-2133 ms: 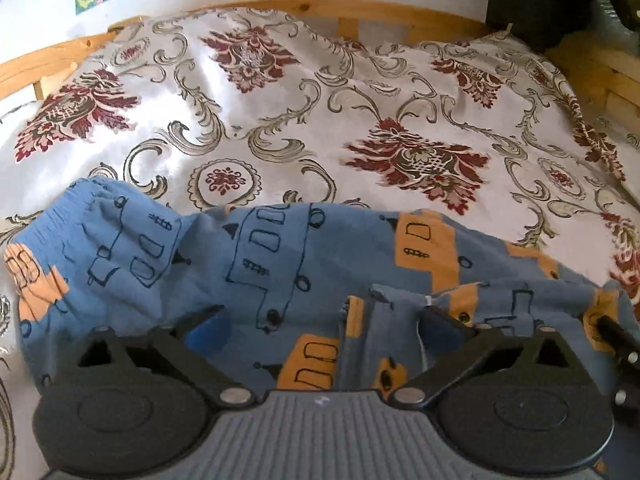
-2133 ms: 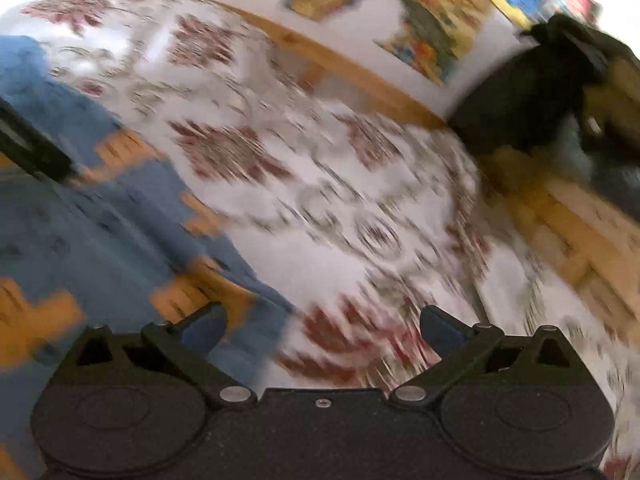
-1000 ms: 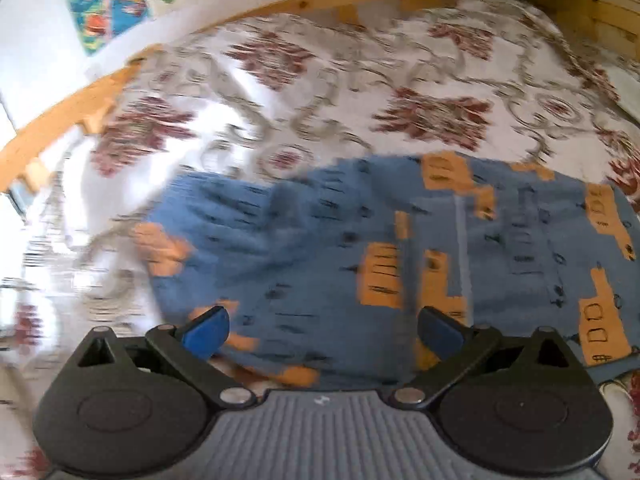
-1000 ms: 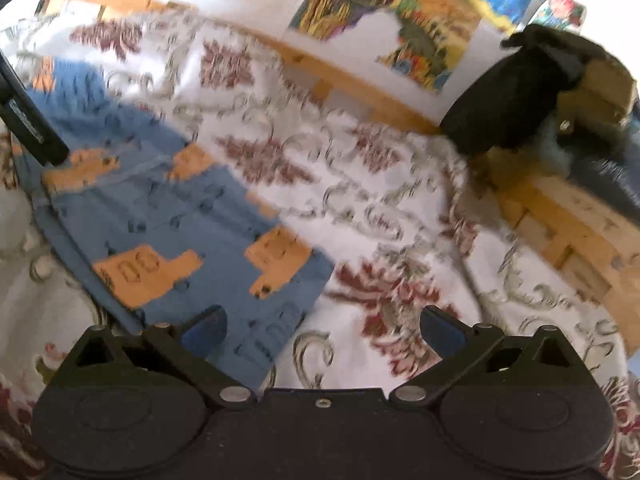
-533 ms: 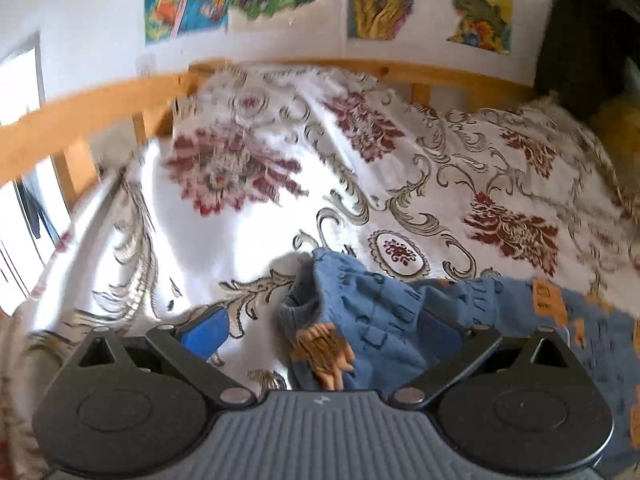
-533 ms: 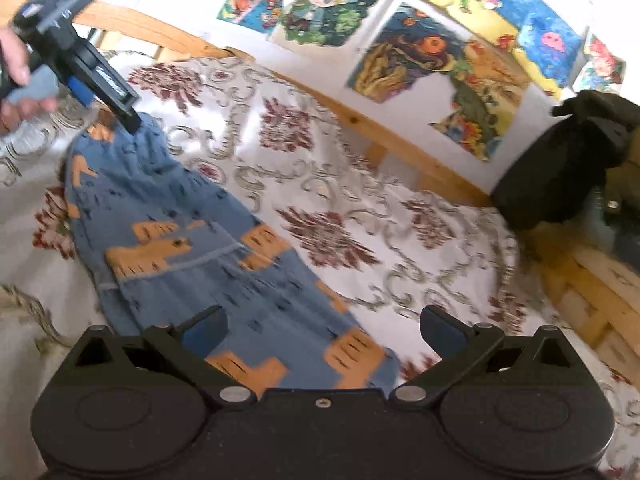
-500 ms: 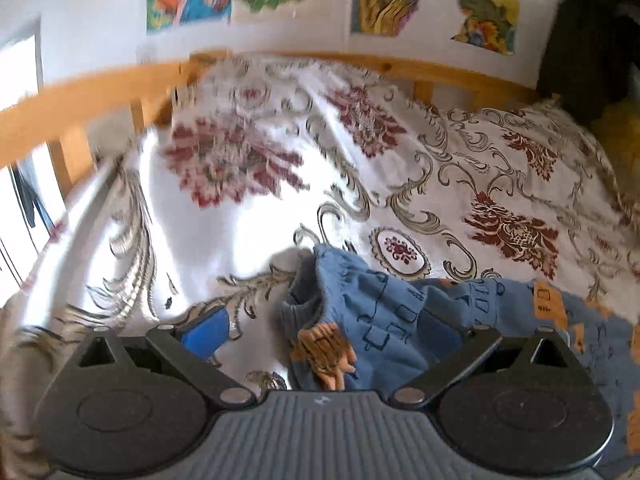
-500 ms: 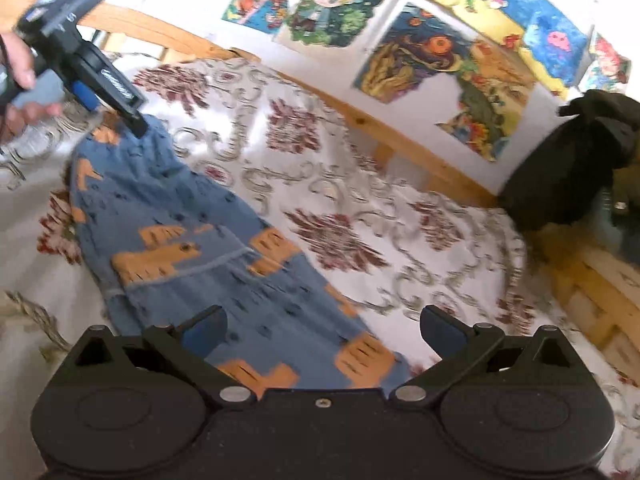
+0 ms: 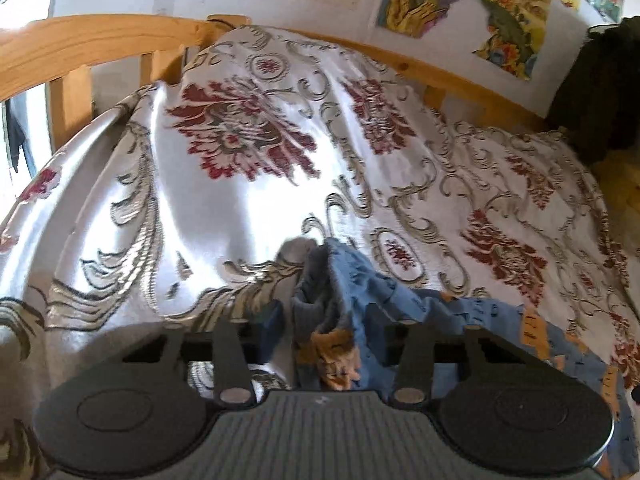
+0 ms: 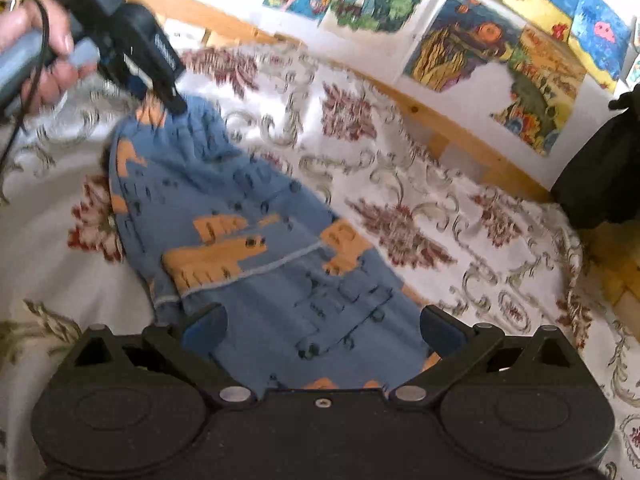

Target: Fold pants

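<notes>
Left wrist: my left gripper (image 9: 326,334) pinches the blue pants (image 10: 256,248) waistband; right gripper (image 10: 322,330) spread, empty. Step: grasping ends. Next: catch the cuffs.

Pants lying lengthwise on the bedspread

The pants (image 10: 256,240) are lying on the bedspread (image 10: 440,184), one bunched end sitting between the left gripper (image 9: 326,330) fingers, the other end lying between the right gripper (image 10: 324,326) fingers; the bed rail (image 10: 448,132) and wall pictures (image 10: 492,44) are standing behind
</notes>
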Tool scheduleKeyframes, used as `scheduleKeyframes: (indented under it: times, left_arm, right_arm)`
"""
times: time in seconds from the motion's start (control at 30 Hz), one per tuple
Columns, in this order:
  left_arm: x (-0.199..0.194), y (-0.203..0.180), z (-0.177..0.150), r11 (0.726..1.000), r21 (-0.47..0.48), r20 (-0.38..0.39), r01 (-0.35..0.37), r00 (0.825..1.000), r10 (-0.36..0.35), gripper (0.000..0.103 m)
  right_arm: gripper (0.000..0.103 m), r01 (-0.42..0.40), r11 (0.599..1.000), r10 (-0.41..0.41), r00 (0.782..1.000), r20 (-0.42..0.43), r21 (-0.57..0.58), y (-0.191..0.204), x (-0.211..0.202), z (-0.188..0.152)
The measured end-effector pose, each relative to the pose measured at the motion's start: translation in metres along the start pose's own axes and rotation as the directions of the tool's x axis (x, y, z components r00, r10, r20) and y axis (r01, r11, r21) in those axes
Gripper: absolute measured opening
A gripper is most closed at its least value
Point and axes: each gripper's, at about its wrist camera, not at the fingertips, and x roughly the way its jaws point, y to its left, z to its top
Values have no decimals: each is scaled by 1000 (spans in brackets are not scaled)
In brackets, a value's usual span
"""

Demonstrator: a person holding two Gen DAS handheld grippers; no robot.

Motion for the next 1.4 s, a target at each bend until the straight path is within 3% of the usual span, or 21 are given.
scheduleKeyframes:
  times: [0.1, 0.23, 0.4, 0.6, 0.8, 0.93, 1.1, 1.33, 1.4]
  left_arm:
    - [0, 4, 1, 999, -28, -1, -17, 1000, 17, 28]
    - [-2, 2, 1, 999, -48, 9, -16, 1000, 17, 21]
    - [-17, -14, 0, 1000, -24, 57, -13, 998, 14, 19]
    - [-61, -51, 3, 999, 13, 163, 35, 986, -36, 18]
    - [-94, -137, -1, 967, 229, 201, 110, 967, -158, 18]
    - [-91, -200, -20, 920, 338, 137, 196, 958, -254, 18]
    - [-74, -276, -72, 824, 507, 32, 254, 950, -312, 18]
    - [-52, -344, -156, 635, 737, -73, 232, 961, -266, 19]
    - [-43, -350, -170, 604, 763, -108, 231, 966, -234, 21]
  right_arm:
    - [102, -4, 1000, 4, 1000, -3, 10, 1, 4, -4]
    - [102, -4, 1000, 4, 1000, -1, -2, 3, 6, -4]
    - [102, 4, 1000, -5, 1000, 16, 5, 0, -2, -2]
    - [102, 61, 993, -68, 996, 65, 105, -34, -33, -3]
    - [102, 101, 972, -114, 992, 45, 214, -91, -55, -26]
    - [102, 152, 952, -156, 988, -6, 267, -134, -61, -51]
    - [102, 240, 897, -216, 971, -105, 371, -189, -69, -88]
    - [102, 253, 870, -209, 967, -149, 423, -204, -79, -117]
    - [102, 241, 876, -197, 969, -147, 418, -200, -80, -119]
